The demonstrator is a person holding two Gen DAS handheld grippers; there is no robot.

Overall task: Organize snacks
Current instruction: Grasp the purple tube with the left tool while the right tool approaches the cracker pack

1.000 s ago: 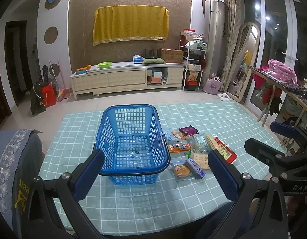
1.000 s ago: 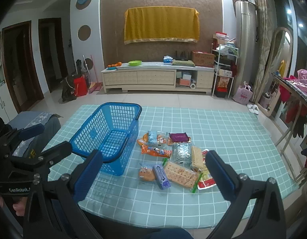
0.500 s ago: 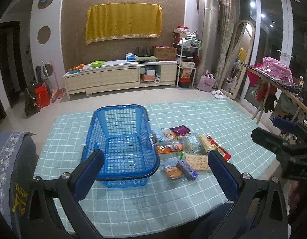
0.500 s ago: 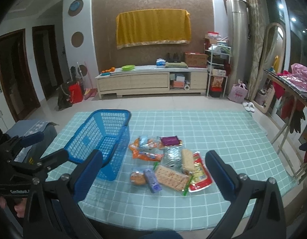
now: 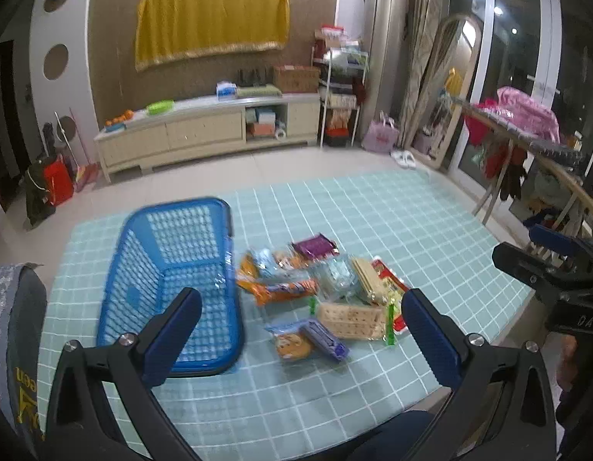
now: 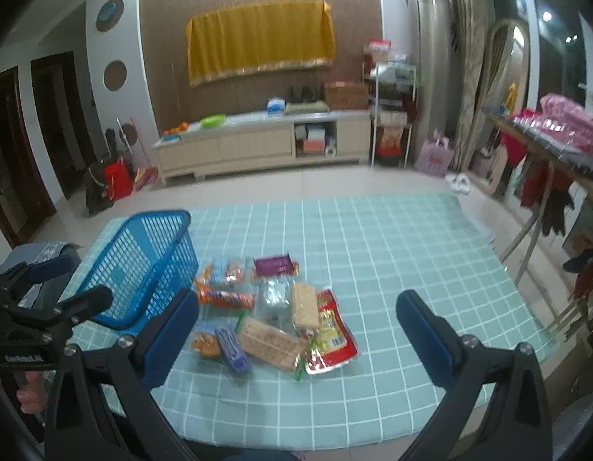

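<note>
An empty blue plastic basket (image 5: 173, 276) stands on the left of a table with a teal checked cloth (image 5: 373, 230); it also shows in the right wrist view (image 6: 142, 265). Beside it on the right lies a pile of snack packets (image 5: 323, 292), among them an orange packet (image 6: 225, 299), a purple packet (image 6: 275, 265), cracker packs (image 6: 269, 342) and a red-yellow packet (image 6: 329, 336). My left gripper (image 5: 300, 334) is open and empty above the table's near edge. My right gripper (image 6: 296, 330) is open and empty, held over the near side of the pile.
A grey cushioned seat (image 5: 8, 326) stands at the table's left. A clothes rack (image 5: 527, 134) with hanging clothes stands on the right. A long low cabinet (image 5: 208, 130) lines the far wall beyond open floor.
Both views have shifted to the right, so the basket now sits further left and the snack pile nearer the middle. Both grippers stay open and empty.
</note>
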